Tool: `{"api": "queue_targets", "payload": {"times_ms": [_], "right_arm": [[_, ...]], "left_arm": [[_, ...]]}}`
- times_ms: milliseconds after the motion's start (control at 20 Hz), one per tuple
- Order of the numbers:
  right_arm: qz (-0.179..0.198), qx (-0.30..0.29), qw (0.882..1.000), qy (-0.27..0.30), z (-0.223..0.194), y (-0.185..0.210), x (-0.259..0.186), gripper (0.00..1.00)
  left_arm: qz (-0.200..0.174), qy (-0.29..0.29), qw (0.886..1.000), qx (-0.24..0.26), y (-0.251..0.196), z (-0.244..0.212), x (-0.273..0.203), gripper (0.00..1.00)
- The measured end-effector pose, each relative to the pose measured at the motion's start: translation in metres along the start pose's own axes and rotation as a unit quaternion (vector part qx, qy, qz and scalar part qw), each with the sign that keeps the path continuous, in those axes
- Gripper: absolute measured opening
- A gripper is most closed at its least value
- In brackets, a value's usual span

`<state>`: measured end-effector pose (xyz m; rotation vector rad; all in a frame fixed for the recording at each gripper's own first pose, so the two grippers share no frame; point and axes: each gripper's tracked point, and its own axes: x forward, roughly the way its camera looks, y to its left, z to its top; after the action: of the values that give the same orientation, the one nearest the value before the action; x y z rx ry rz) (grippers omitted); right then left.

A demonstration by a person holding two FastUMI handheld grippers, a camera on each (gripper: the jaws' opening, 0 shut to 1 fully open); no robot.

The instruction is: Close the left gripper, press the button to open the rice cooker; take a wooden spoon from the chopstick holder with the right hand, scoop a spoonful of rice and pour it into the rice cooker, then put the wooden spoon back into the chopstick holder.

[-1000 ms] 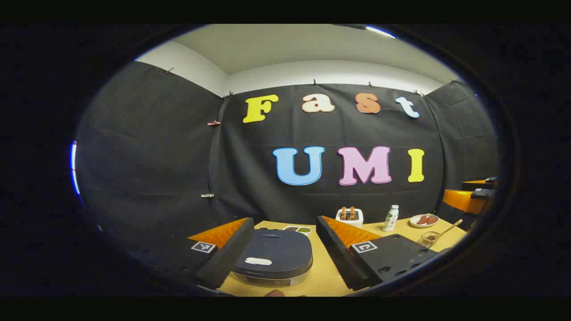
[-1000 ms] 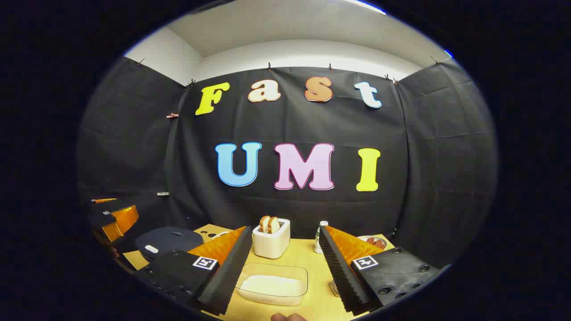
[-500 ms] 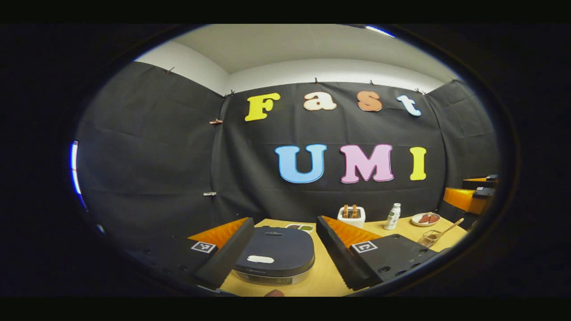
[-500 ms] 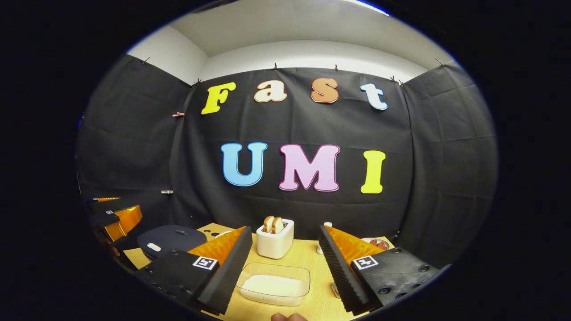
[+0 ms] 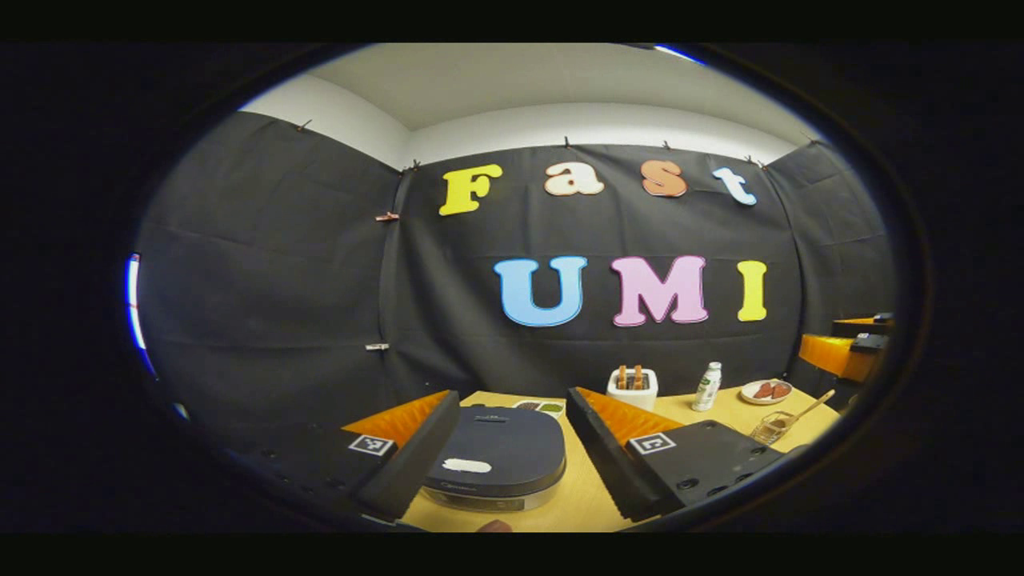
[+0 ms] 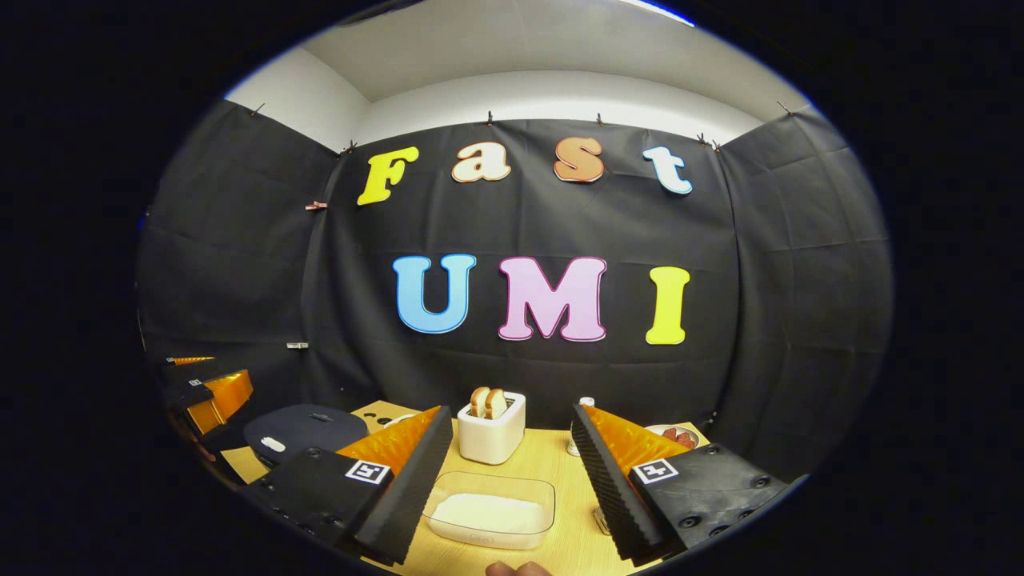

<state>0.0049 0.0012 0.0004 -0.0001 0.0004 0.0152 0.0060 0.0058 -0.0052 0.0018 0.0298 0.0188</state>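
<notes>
The dark rice cooker sits with its lid down between the fingers of my left gripper, which is open and hovers just short of it. A pale button shows on the front of the lid. A wooden spoon leans in the clear chopstick holder at the far right. My right gripper is open above a clear container of white rice. The rice cooker and the left gripper lie off to its left. The right gripper shows at the right edge.
On the wooden table stand a white toaster with bread, a small bottle and a plate of food. A small dish lies behind the cooker. Black cloth walls close in the back and sides.
The left gripper's fingers have drawn slightly closer together, and it has shifted a little over the cooker. The right gripper has barely moved.
</notes>
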Motion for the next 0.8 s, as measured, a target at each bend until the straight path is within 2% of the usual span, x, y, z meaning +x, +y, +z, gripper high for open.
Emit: {"api": "queue_targets", "payload": {"times_ms": [150,350,400,550,700,800], "right_arm": [[0.0,0.002,1.0,0.001,-0.001,-0.001,0.002,0.94],[0.0,0.003,1.0,0.002,-0.002,0.0,0.004,0.94],[0.002,0.003,1.0,0.002,-0.002,0.0,0.005,0.94],[0.004,0.005,1.0,0.0,-0.001,0.002,0.007,0.94],[0.009,0.005,1.0,0.001,-0.003,0.007,0.009,0.94],[0.011,0.005,1.0,0.003,-0.004,0.01,0.011,0.94]], "left_arm": [[0.004,0.0,1.0,0.002,0.002,0.002,0.002,0.86],[0.015,0.011,1.0,0.009,0.008,-0.005,0.007,0.71],[0.015,0.016,1.0,0.008,0.008,-0.008,0.007,0.62],[0.007,0.038,0.999,0.002,0.006,-0.017,0.011,0.49],[0.011,0.06,0.998,-0.002,0.013,-0.031,0.017,0.26],[0.022,0.07,0.997,-0.004,0.022,-0.039,0.021,0.19]]}}
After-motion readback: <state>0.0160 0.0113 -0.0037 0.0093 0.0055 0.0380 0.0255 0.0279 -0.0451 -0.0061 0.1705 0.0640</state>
